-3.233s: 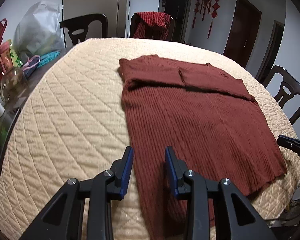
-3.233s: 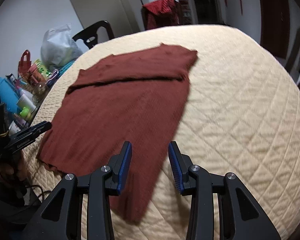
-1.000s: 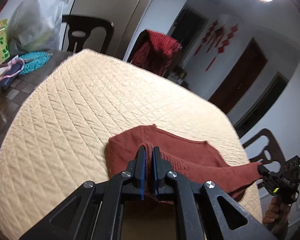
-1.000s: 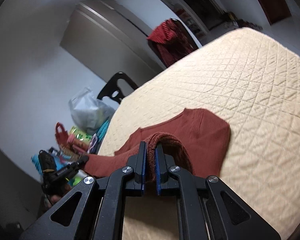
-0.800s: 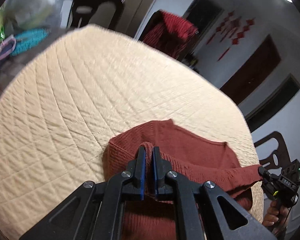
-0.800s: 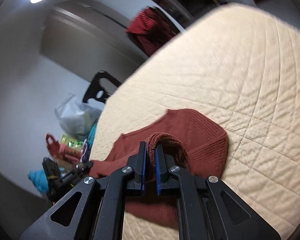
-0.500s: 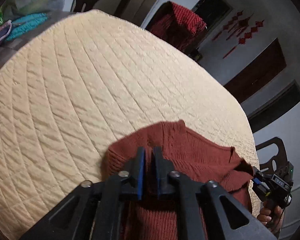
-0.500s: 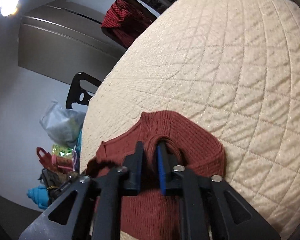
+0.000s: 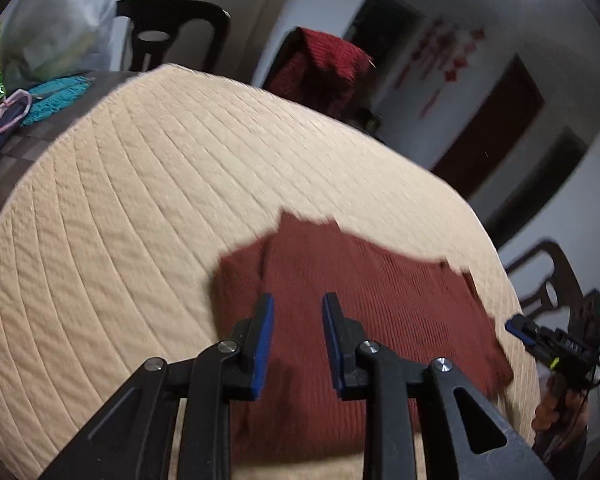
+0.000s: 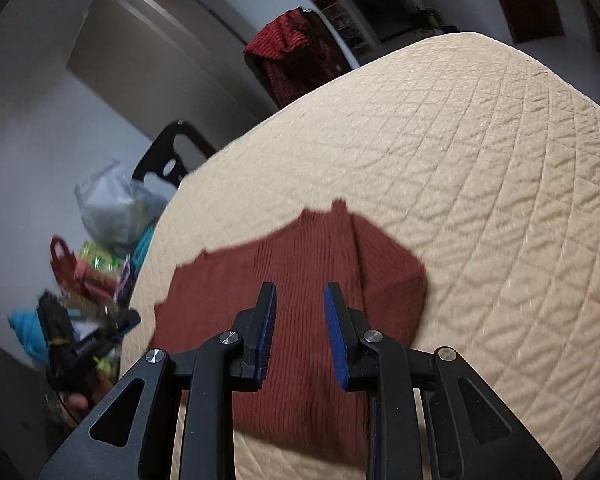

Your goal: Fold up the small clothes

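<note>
On the far left of the left wrist view, clutter: a grey plastic bag (image 9: 56,28) and a teal knit item (image 9: 56,94) sit on the bare dark table edge, off the quilted cream cover (image 9: 140,208). None of it is in your way.

Centre of the cover: the rust-brown ribbed sweater (image 9: 360,320) lies folded over on itself. A doubled layer shows, with a lower layer peeking out along its left side. Top edge looks uneven, blurred; can't judge how square it sits.

Your left gripper (image 9: 296,336) has just been opening. Its blue pads stand apart over the sweater with no fabric pinched between them. You've let the cloth go on this side.

Right of that, your right gripper (image 10: 300,328) reads the same in its own view: jaws just parted, nothing clamped, sweater (image 10: 300,272) lying flat under them. From the left view it shows at the sweater's right edge (image 9: 556,340), your hand (image 9: 560,408) beneath it.

Judgement: the hem-to-shoulder fold is laid down and released. Left to do: likely a smoothing pass, perhaps one more fold across to make it compact. A red garment (image 9: 324,64) hangs on a far chair; whether it's next, can't tell.
</note>
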`<state>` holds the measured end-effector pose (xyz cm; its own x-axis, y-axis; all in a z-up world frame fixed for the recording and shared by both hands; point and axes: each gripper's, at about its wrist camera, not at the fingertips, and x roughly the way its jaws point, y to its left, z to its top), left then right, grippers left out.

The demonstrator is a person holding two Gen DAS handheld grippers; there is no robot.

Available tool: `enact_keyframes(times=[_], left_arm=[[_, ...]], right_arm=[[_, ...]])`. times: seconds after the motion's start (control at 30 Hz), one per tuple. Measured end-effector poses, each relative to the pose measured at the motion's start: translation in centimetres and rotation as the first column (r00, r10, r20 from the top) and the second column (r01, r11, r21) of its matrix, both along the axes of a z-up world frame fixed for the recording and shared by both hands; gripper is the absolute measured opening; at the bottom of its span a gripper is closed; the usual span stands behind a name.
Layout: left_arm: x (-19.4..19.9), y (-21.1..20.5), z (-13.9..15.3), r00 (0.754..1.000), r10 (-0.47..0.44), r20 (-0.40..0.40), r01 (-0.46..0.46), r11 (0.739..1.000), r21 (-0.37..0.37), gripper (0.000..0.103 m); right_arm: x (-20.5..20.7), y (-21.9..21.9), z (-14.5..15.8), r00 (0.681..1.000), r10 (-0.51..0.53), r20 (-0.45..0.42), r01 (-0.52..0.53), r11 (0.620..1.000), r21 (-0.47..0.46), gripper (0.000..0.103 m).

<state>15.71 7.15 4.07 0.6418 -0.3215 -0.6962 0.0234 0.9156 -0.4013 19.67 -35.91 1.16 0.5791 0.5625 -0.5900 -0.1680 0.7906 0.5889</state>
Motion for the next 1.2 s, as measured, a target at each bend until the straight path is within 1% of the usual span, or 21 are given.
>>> enact_keyframes(times=[0.1, 0.17, 0.23, 0.3, 0.37, 0.5, 0.57, 0.63, 0.7, 0.73, 0.77, 0.8, 0.9, 0.97, 1.03, 1.13, 1.2], left_arm=[[-1.2, -1.5, -1.3, 0.998, -0.055, -0.030, 0.055, 0.998, 0.012, 0.027], [-1.3, -2.1, -2.2, 0.997, -0.066, -0.041, 0.068, 0.996, 0.063, 0.027], [-1.1, -2.2, -2.7, 0.998, -0.055, -0.043, 0.059, 0.994, 0.091, 0.024], [-1.2, -2.1, -2.3, 0.998, -0.049, -0.041, 0.053, 0.994, 0.099, 0.024], [-2.0, -2.0, -1.6, 0.999, -0.042, -0.024, 0.044, 0.994, 0.104, 0.024], [-4.0, -2.3, -0.7, 0.998, -0.062, 0.013, 0.060, 0.991, 0.118, 0.024], [-4.7, -2.8, -0.8, 0.997, -0.078, 0.018, 0.075, 0.989, 0.129, 0.024], [-4.9, -3.3, -1.4, 0.996, -0.084, 0.016, 0.080, 0.984, 0.158, 0.024], [-4.3, -3.4, -2.6, 0.998, -0.059, -0.029, 0.064, 0.983, 0.171, 0.024], [-4.2, -3.4, -3.0, 0.998, -0.052, -0.041, 0.058, 0.984, 0.168, 0.024], [-4.3, -3.3, -3.0, 0.998, -0.050, -0.033, 0.055, 0.985, 0.164, 0.024], [-4.6, -3.3, -2.7, 0.998, -0.046, -0.030, 0.051, 0.984, 0.170, 0.024], [-5.5, -2.9, -1.9, 0.999, -0.035, -0.004, 0.035, 0.986, 0.166, 0.024], [-6.2, -2.6, -1.8, 1.000, -0.017, 0.000, 0.017, 0.986, 0.165, 0.024], [-6.9, -2.2, -1.9, 1.000, -0.002, -0.003, 0.003, 0.989, 0.146, 0.024], [-8.1, -1.4, -2.4, 1.000, 0.025, -0.014, -0.023, 0.994, 0.104, 0.025], [-8.7, -1.0, -3.0, 0.999, 0.044, -0.032, -0.042, 0.997, 0.072, 0.027]], right_arm=[[-1.9, 0.9, -1.4, 0.998, 0.054, -0.026, -0.055, 0.998, -0.042, 0.025], [-2.2, 1.2, -2.6, 0.997, 0.071, -0.041, -0.074, 0.995, -0.073, 0.025], [-2.1, 1.0, -3.3, 0.997, 0.059, -0.042, -0.062, 0.994, -0.085, 0.017], [-2.1, 0.7, -3.1, 0.999, 0.034, -0.035, -0.038, 0.994, -0.103, 0.017], [-2.6, 0.7, -2.1, 1.000, 0.014, -0.011, -0.015, 0.989, -0.144, 0.017], [-4.9, 1.3, -0.5, 0.998, 0.037, 0.059, -0.024, 0.976, -0.215, 0.019], [-5.7, 1.7, -0.5, 0.996, 0.063, 0.062, -0.047, 0.973, -0.225, 0.019], [-6.1, 2.0, -1.1, 0.996, 0.077, 0.050, -0.063, 0.969, -0.238, 0.019], [-5.8, 1.9, -2.1, 0.998, 0.061, 0.026, -0.053, 0.968, -0.244, 0.019], [-5.5, 1.4, -2.7, 0.999, 0.043, 0.007, -0.040, 0.972, -0.231, 0.018], [-5.4, 0.9, -2.9, 0.999, 0.033, 0.002, -0.032, 0.980, -0.194, 0.018], [-5.4, 0.7, -2.8, 1.000, 0.026, 0.003, -0.025, 0.984, -0.178, 0.018], [-6.3, 0.6, -1.9, 0.999, 0.010, 0.030, -0.003, 0.980, -0.200, 0.019], [-6.9, 0.5, -1.7, 0.999, 0.003, 0.038, 0.005, 0.979, -0.203, 0.019], [-7.6, 0.4, -1.7, 0.999, -0.008, 0.037, 0.015, 0.979, -0.204, 0.021], [-8.7, 0.3, -2.1, 0.999, -0.024, 0.025, 0.028, 0.981, -0.192, 0.027], [-9.4, 0.3, -2.6, 1.000, -0.028, 0.012, 0.030, 0.984, -0.177, 0.027]])
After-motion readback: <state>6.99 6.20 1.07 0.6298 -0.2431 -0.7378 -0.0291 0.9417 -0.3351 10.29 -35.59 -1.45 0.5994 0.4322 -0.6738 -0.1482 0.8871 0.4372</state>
